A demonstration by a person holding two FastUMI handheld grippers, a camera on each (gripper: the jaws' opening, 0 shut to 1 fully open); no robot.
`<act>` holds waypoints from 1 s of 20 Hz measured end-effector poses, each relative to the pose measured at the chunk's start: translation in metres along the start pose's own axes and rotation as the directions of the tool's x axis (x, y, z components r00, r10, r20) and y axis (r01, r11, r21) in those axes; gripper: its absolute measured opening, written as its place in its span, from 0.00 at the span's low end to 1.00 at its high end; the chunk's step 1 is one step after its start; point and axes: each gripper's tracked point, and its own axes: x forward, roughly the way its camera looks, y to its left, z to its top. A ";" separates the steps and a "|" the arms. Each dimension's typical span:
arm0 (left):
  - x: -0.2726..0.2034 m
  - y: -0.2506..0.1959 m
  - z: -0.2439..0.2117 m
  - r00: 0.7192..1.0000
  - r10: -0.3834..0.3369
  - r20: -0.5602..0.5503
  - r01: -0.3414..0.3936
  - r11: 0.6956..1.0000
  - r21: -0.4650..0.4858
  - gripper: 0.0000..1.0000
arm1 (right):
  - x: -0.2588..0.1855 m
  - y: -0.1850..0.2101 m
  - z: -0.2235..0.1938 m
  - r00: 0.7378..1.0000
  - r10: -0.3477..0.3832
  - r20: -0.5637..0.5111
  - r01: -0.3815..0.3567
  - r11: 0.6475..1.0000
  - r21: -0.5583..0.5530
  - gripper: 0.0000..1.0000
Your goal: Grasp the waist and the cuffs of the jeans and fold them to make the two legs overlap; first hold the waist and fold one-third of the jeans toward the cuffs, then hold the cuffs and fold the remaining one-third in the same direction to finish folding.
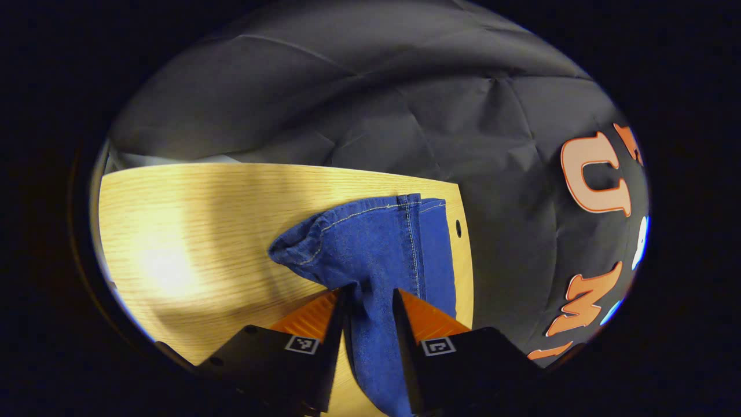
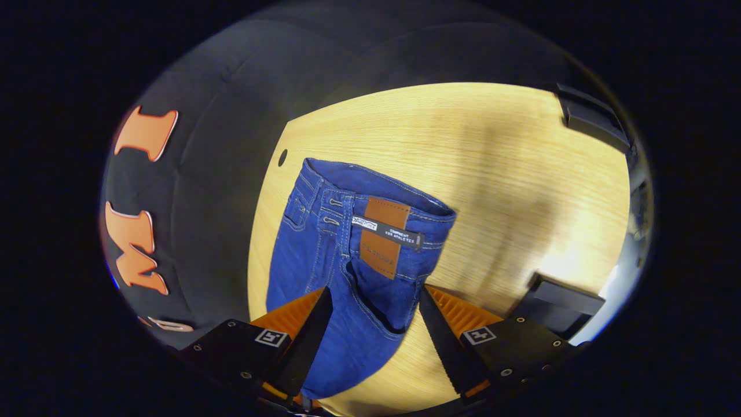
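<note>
Left gripper view: our left tongs [image 1: 369,301] pinch the jeans [image 1: 379,243] near the cuffs at twelve o'clock on the surface [image 1: 191,231]; right tongs [image 2: 375,304] gape around the waist [image 2: 376,226], which probably needs clamping before folding.

A brown patch [image 2: 384,236] sat on the waistband of the jeans [image 2: 347,260], ahead of the right gripper's [image 2: 375,304] fingers in the right gripper view, and a dark strip tag [image 2: 386,230] ran across it with small pale print too fine to make out. Each gripper body carried small square black-and-white marker stickers [image 2: 272,336], one beside each finger base, in both the left gripper view [image 1: 302,344] and the right gripper view; these held patterns, not readable words or numbers.
</note>
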 end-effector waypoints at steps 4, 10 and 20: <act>0.004 0.006 -0.005 1.000 0.018 -0.005 -0.018 1.000 -0.015 0.05 | 0.008 -0.020 0.000 0.998 -0.064 -0.027 0.067 0.987 0.146 0.51; 0.006 -0.003 -0.003 0.997 0.077 0.003 -0.077 0.992 0.101 0.01 | 0.005 -0.009 -0.001 0.997 -0.072 -0.003 0.072 0.990 0.121 0.08; -0.014 -0.058 0.008 0.998 0.046 -0.045 -0.038 0.985 0.167 0.01 | -0.016 0.025 0.016 0.995 -0.089 0.036 0.085 0.990 0.117 0.07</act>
